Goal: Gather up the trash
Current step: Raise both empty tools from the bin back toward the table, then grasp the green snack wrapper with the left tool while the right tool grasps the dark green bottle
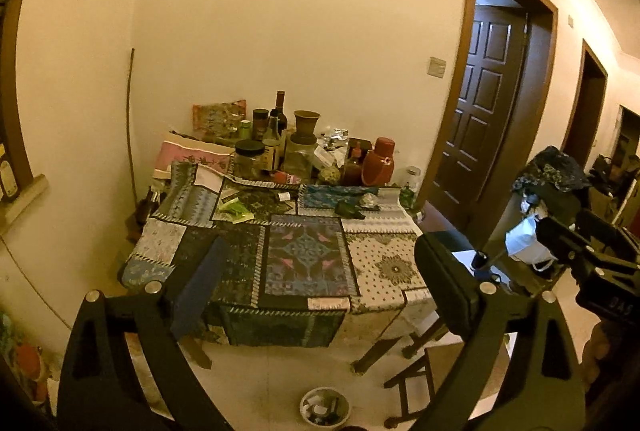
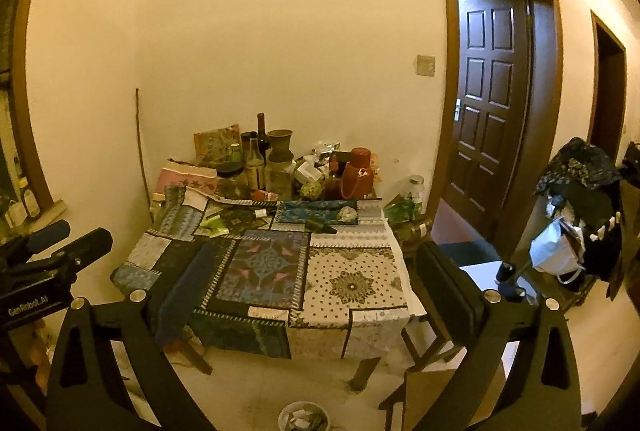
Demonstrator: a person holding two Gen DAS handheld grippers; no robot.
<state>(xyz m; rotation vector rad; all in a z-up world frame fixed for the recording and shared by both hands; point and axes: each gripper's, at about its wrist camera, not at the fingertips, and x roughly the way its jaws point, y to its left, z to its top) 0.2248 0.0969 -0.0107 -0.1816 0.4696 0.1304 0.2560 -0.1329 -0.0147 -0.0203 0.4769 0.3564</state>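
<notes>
Both grippers hang clear of a patchwork-covered table [image 1: 384,263], aimed slightly downward at it; the left gripper [image 1: 316,271] stands wide with nothing between its fingers, and the right gripper [image 2: 312,279] is equally wide and empty; each appears at the edge of the other's view, so the pair is carried side by side. The trash lies mid-table: green wrappers [image 1: 236,209] at about ten o'clock from the cloth's dark centre panel, a dark crumpled scrap [image 1: 349,210] and a pale wad [image 1: 369,200] at about one o'clock. A small white bin [image 1: 325,408] holding scraps sits on the floor at six o'clock, just off the near table edge, seemingly placed for short drops. Jars, bottles and a red thermos [image 1: 380,161] crowd the wall side at twelve o'clock, apparently kept there as stores rather than litter. Judging by the open tongs, the next pick has yet to begin.
</notes>
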